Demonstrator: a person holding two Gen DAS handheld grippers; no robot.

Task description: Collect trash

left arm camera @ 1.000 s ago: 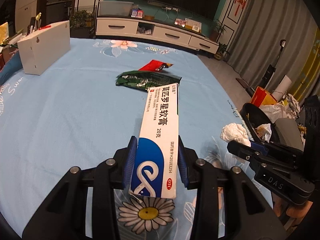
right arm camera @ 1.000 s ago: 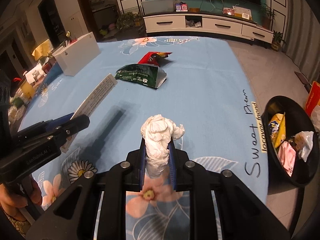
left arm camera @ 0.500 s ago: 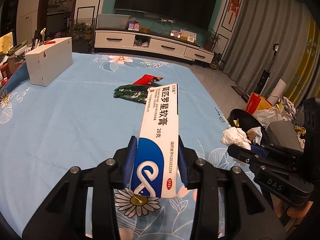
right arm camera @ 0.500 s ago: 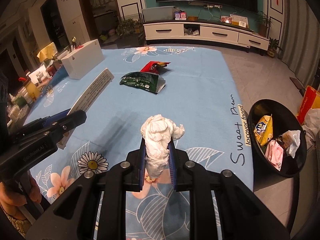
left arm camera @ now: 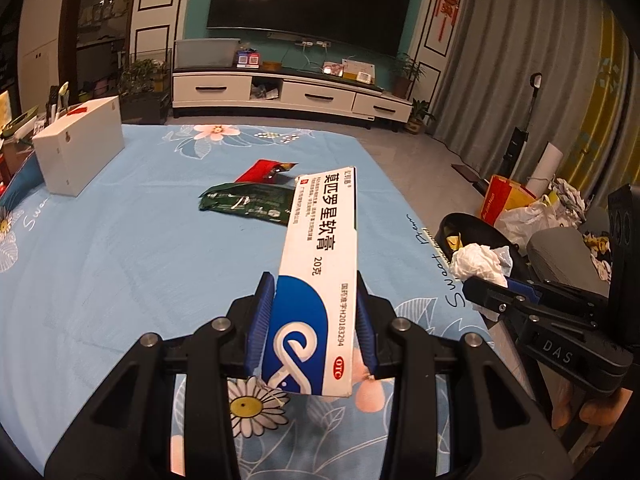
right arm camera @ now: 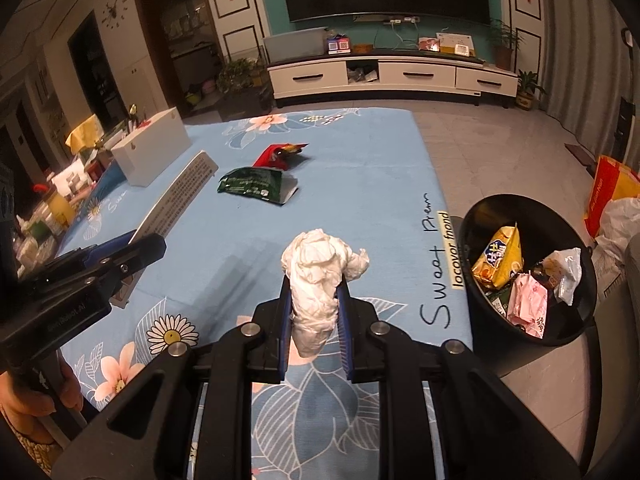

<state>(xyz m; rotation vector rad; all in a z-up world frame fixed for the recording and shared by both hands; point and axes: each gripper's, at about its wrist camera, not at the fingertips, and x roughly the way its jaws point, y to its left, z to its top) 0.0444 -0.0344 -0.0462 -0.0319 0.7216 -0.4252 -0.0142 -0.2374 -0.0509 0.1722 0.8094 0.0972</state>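
Both claws are carrying trash above the blue flowered bench [right arm camera: 372, 184]. The left claw [left arm camera: 316, 320] is pinching a long ointment box [left arm camera: 320, 264] marked "OTC" and "20". The right claw [right arm camera: 316, 312] is squeezing a white tissue wad [right arm camera: 320, 276]. The black bin [right arm camera: 532, 280] sits just right of the bench (its cloth reads "Sweet"). Next, I think each claw must swing over the bin and let go. A green wrapper [right arm camera: 256, 185] and a red wrapper [right arm camera: 278, 154] lie on the bench.
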